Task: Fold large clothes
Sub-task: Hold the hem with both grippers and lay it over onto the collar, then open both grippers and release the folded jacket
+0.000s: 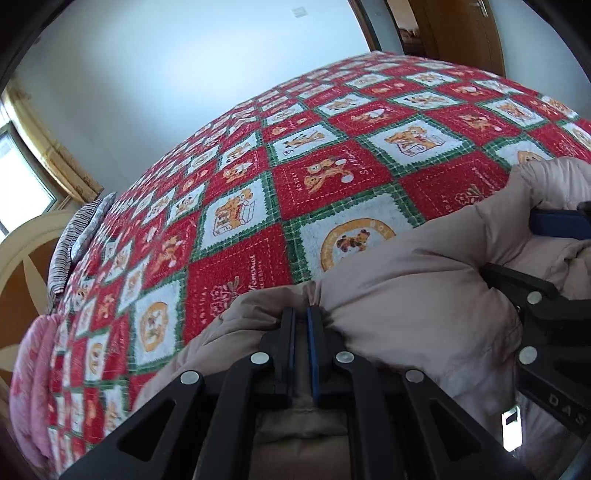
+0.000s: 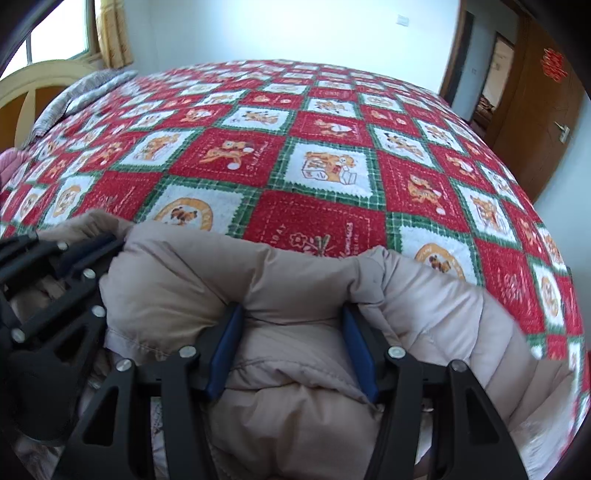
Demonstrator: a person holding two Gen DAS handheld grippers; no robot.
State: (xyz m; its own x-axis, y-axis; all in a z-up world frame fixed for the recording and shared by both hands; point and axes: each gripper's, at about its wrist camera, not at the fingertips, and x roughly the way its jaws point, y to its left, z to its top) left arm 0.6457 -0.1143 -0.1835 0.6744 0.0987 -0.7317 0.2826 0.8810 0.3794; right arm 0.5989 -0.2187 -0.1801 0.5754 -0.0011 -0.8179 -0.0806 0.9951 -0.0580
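Left jaws: my left gripper (image 1: pixel 301 325) sits at the bottom centre of the left wrist view, with the jaws almost together and pinching a thin fold of the beige padded jacket (image 1: pixel 406 280).
Right jaws: my right gripper (image 2: pixel 291 332) is at the bottom centre of the right wrist view, the jaws about half apart. A thick puffy roll of the jacket fills the space between the blue pads (image 2: pixel 225 343), and they press against it on both sides.
Jacket: it lies bunched along the lower part of both views, on the near edge of the bed. In the right wrist view it goes from the lower left to the lower right of the frame.
Bed cover: the red, white and green checked blanket (image 2: pixel 314 158) with bear pictures covers the whole bed behind the jacket.
Pillows: a striped grey pillow (image 1: pixel 74 240) and a pink quilted one (image 1: pixel 33 373) are at the left edge of the left wrist view.
Room: a white wall (image 2: pixel 277 29) stands behind the bed and a brown wooden door (image 2: pixel 543 122) is at the upper right.
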